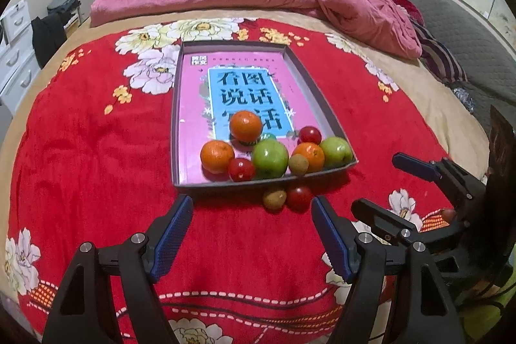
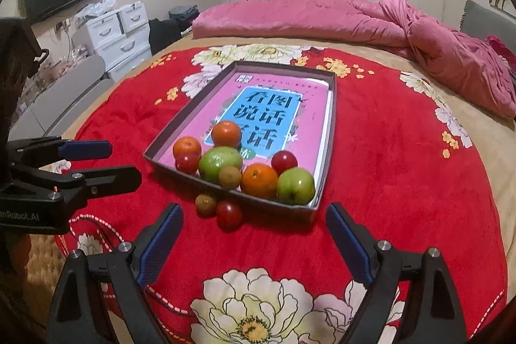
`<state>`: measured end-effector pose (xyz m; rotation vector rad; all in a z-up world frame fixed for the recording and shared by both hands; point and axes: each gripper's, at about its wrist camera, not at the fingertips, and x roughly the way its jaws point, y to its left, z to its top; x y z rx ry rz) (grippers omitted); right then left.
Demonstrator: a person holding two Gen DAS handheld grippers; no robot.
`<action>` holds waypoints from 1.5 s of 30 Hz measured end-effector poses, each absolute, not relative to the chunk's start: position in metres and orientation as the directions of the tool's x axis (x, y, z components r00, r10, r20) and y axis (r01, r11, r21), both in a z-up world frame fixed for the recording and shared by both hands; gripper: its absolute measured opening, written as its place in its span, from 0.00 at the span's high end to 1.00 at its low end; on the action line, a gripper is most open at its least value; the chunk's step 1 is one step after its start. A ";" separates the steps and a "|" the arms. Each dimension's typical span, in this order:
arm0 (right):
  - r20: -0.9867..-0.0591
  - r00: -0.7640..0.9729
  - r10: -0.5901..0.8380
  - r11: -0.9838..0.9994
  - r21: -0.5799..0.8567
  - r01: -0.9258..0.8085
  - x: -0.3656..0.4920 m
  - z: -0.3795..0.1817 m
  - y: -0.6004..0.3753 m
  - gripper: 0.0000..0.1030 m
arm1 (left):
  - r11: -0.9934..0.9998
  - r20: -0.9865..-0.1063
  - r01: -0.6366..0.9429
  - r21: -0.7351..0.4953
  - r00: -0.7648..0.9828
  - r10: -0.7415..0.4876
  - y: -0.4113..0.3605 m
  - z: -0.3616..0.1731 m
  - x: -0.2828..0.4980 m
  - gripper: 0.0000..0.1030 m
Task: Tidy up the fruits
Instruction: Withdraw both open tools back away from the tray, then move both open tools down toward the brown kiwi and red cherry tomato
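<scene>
Glossy oranges, green apples and red fruits were clustered at the near end of the tray (image 1: 180, 105). A kiwi (image 1: 274, 199) and red fruit (image 1: 299, 198) lay outside, just beside its near rim, on open red blanket (image 1: 96, 150). Both the left gripper (image 1: 251, 234) and the right gripper (image 2: 254, 244) were spread, nothing between their jaws.

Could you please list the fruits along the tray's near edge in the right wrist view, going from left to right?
Red plum → green apple → kiwi → orange → second green apple.
</scene>
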<state>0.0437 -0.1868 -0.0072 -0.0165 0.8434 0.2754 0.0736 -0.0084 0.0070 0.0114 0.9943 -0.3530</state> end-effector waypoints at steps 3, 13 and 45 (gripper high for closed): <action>-0.750 0.619 0.235 0.963 0.095 -0.252 0.042 -0.012 -0.184 0.13 | 0.944 -0.830 0.292 -0.152 0.481 -0.282 -0.008 0.003 0.072 0.25; -0.771 0.594 0.228 0.962 0.085 -0.259 0.036 -0.021 -0.181 0.13 | 0.945 -0.850 0.288 -0.157 0.448 -0.278 -0.008 -0.007 0.065 0.25; -0.819 0.529 0.221 0.954 0.071 -0.290 0.057 -0.088 -0.161 0.26 | 0.944 -0.909 0.267 -0.197 0.310 -0.277 -0.028 -0.073 0.096 0.25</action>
